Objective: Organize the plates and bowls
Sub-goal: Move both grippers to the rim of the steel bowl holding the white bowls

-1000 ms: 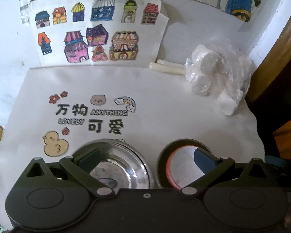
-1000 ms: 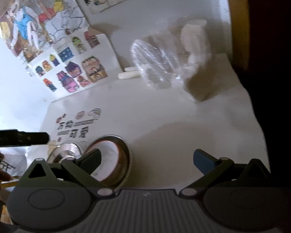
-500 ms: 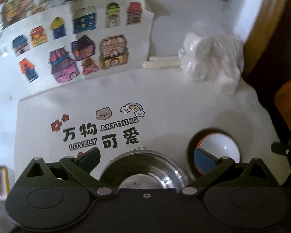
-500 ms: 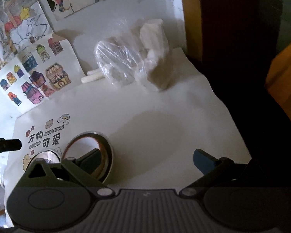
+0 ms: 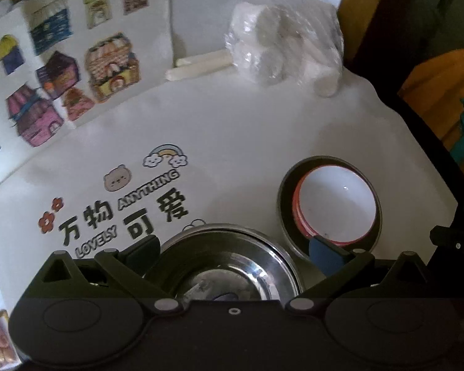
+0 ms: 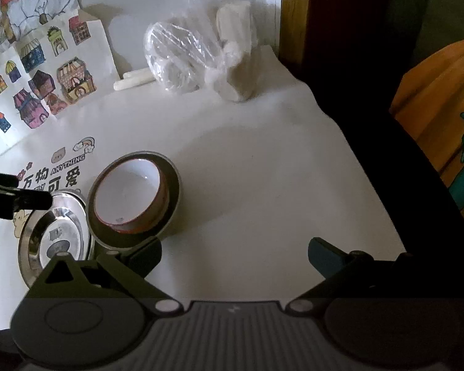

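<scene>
A steel bowl (image 5: 225, 266) sits on the white mat right under my left gripper (image 5: 232, 249), which is open with a finger on either side of the bowl's rim. To its right stands a grey bowl (image 5: 284, 191) with a red-rimmed white bowl (image 5: 337, 204) nested in it. In the right wrist view the grey bowl (image 6: 174, 198) and white bowl (image 6: 126, 191) lie ahead to the left, beside the steel bowl (image 6: 55, 238). My right gripper (image 6: 233, 253) is open over bare mat, its left finger close to the grey bowl.
A clear plastic bag of white rolls (image 5: 281, 46) and a white stick (image 5: 198, 65) lie at the back by the wall. A sheet of house drawings (image 5: 62, 71) leans there. The mat's right edge (image 6: 371, 170) drops into a dark gap.
The left gripper shifted so the steel bowl now lies centred between its fingers. The right gripper drew back and right, so the nested bowls show in full. Both stayed open.
</scene>
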